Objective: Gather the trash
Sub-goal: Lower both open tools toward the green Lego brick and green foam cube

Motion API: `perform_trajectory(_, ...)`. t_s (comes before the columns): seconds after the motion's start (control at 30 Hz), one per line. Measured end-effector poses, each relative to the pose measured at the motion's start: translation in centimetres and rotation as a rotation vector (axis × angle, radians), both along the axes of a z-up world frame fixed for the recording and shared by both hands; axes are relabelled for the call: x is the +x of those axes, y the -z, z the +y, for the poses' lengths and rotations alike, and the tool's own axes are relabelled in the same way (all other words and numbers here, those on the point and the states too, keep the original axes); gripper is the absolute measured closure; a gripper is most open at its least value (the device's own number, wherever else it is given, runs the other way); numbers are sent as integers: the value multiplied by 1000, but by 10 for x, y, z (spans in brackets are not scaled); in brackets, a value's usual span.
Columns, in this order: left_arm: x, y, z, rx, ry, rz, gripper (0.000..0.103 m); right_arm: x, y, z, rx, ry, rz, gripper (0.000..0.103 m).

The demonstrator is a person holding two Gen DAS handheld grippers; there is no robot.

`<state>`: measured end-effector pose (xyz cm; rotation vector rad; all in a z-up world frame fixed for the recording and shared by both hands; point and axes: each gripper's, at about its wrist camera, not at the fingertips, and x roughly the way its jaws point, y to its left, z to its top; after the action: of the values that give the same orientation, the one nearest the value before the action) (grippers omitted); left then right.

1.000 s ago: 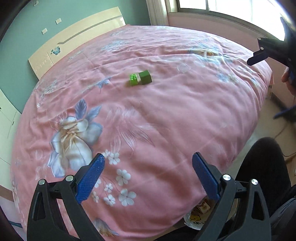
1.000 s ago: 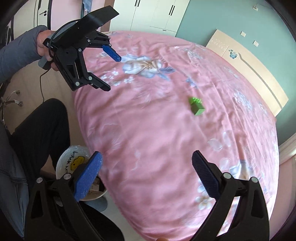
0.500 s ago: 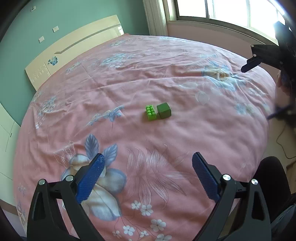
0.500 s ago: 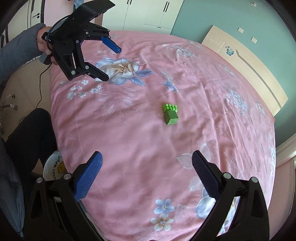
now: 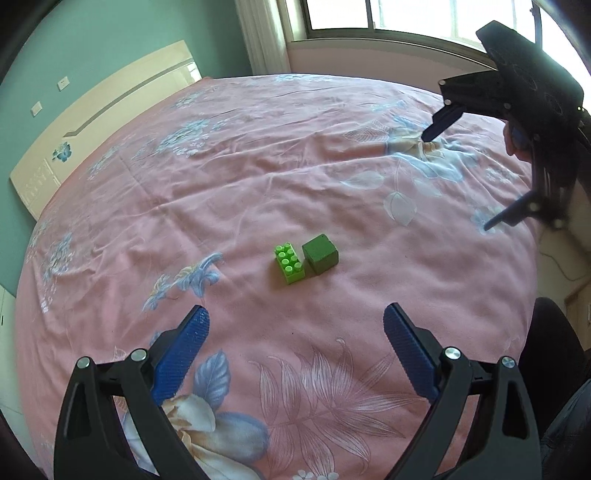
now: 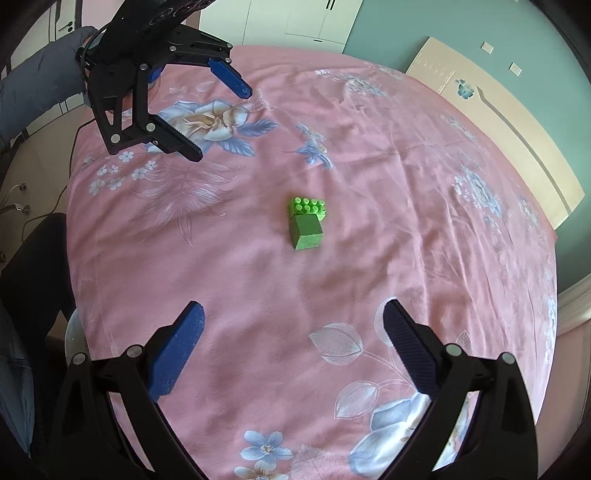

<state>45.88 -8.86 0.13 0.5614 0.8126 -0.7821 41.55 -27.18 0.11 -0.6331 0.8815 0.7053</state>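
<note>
A light green studded brick [image 5: 289, 264] and a dark green cube [image 5: 320, 253] lie side by side, touching, in the middle of the pink floral bedspread [image 5: 240, 177]. They also show in the right wrist view, the brick [image 6: 307, 207] behind the cube [image 6: 306, 232]. My left gripper [image 5: 293, 321] is open and empty, hovering short of them. My right gripper [image 6: 291, 315] is open and empty, facing them from the other side. Each gripper shows in the other's view: the right one [image 5: 458, 177], the left one [image 6: 221, 118].
A cream headboard [image 5: 92, 125] stands against the teal wall. A window [image 5: 388, 14] lies beyond the bed's far side. A white bin rim [image 6: 72, 332] peeks out beside the bed by the person's dark-trousered leg [image 6: 33, 273]. White wardrobes [image 6: 288, 18] stand behind.
Both grippers have moved forward over the bed toward the green pieces, which now sit closer and larger in both views. Both stay open.
</note>
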Motion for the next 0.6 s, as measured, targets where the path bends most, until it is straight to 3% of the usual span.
perform_trajectory(0.23,29,25,-15,35,73,45,6,33,27,3,-13,-7,53,8)
perform_trajectory(0.6,69,64,-27,49,37,109,6,74,57,15,-4,-1,77,8)
